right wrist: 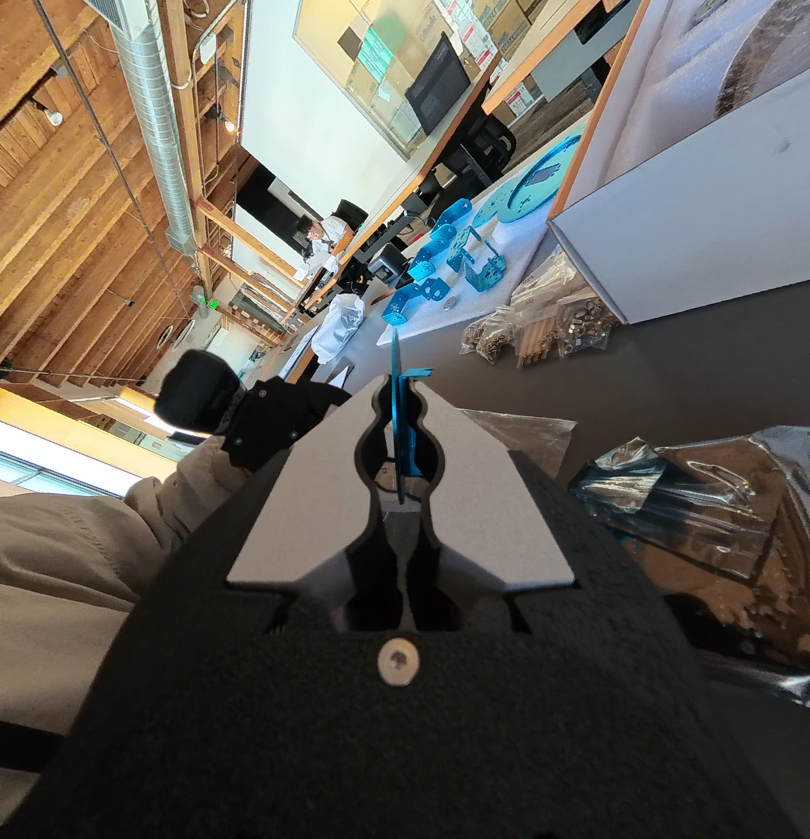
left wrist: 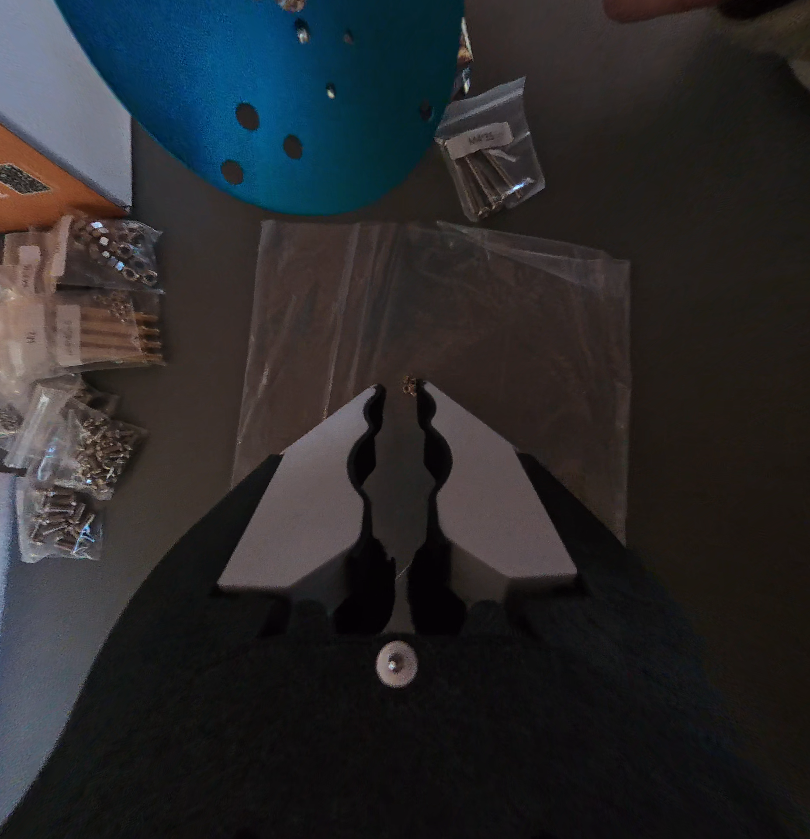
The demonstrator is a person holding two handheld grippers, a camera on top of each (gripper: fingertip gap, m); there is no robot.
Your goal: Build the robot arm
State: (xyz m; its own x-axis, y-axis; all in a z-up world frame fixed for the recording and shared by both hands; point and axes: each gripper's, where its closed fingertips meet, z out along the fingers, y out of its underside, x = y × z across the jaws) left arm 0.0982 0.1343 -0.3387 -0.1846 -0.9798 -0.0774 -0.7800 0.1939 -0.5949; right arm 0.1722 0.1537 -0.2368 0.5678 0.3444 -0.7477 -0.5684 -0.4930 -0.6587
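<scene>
— Starting with the blue plate (right wrist: 403, 431): clamped edge-on in the right gripper (right wrist: 401, 386), fingers pressed onto both faces, held up above the dark table (left wrist: 712, 318).

— Over to the left gripper (left wrist: 401, 394). Fingers only narrowly apart, nothing pinched between them. Hovering low over a flat clear plastic bag (left wrist: 439, 318).

— Worth noting a tiny metal fastener (left wrist: 410, 386) just beside one fingertip. Touching or not, cannot tell.

— Beyond that clear bag, seen from the left wrist, the round, holed face of the blue plate. Just beside its edge, a small bag of long screws (left wrist: 489, 154).

— Off to the side, heaped bags of hardware (left wrist: 76, 363): nuts, brass standoffs, small screws. Lying against a white box (left wrist: 53, 113).

— From the right wrist, a crumpled silver foil bag (right wrist: 689, 499) near the gripper. Farther back, blue brackets (right wrist: 439, 263) spread on a white foam sheet (right wrist: 507, 290).

— And a beige sleeve (right wrist: 76, 545) behind the left gripper. Far off, a person seated at a desk.
</scene>
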